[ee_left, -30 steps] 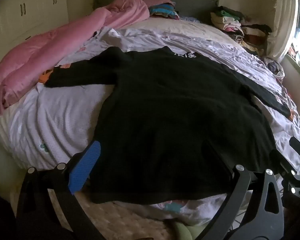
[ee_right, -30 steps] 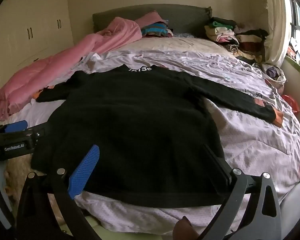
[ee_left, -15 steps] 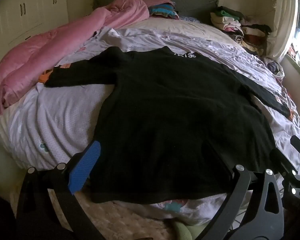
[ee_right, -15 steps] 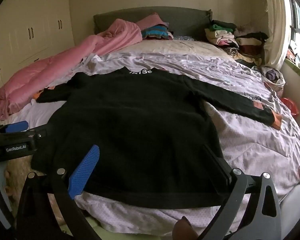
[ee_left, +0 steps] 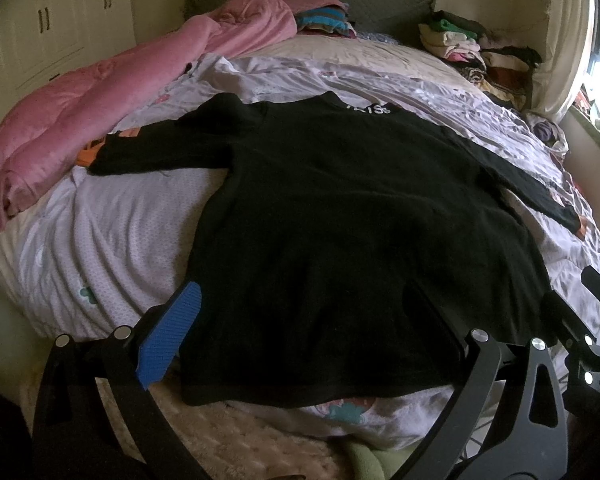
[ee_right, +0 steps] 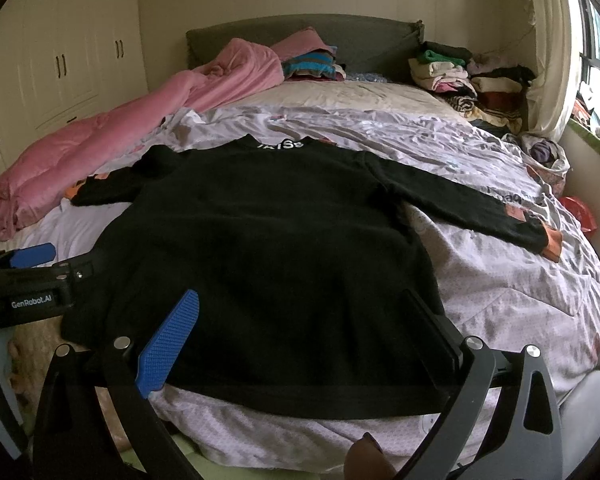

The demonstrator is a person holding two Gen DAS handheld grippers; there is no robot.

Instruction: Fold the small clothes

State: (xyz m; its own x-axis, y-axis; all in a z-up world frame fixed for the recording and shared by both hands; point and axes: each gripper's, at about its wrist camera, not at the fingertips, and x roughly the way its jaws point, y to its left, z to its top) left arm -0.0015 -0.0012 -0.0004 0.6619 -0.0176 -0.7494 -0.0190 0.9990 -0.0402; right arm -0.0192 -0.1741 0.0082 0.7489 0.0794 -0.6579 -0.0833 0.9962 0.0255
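A black long-sleeved sweater [ee_left: 340, 220] [ee_right: 276, 248] lies spread flat on the bed, collar with white lettering at the far end, both sleeves stretched out sideways, orange cuffs at the ends. My left gripper [ee_left: 300, 316] hovers open over the hem near its left corner, with nothing between the fingers. My right gripper [ee_right: 304, 320] is open over the middle of the hem, also holding nothing. The left gripper's body [ee_right: 24, 292] shows at the left edge of the right wrist view.
A pink quilt [ee_right: 132, 120] runs along the bed's left side. Piles of folded clothes [ee_right: 460, 76] sit by the headboard at the right, more clothes [ee_right: 312, 64] in the middle. White wardrobes [ee_right: 60, 48] stand left, a window right. A pale lilac sheet [ee_right: 500, 280] covers the bed.
Both views have pulled back and risen slightly, so the sweater sits a little farther off. The sweater itself has not moved and both grippers stay open.
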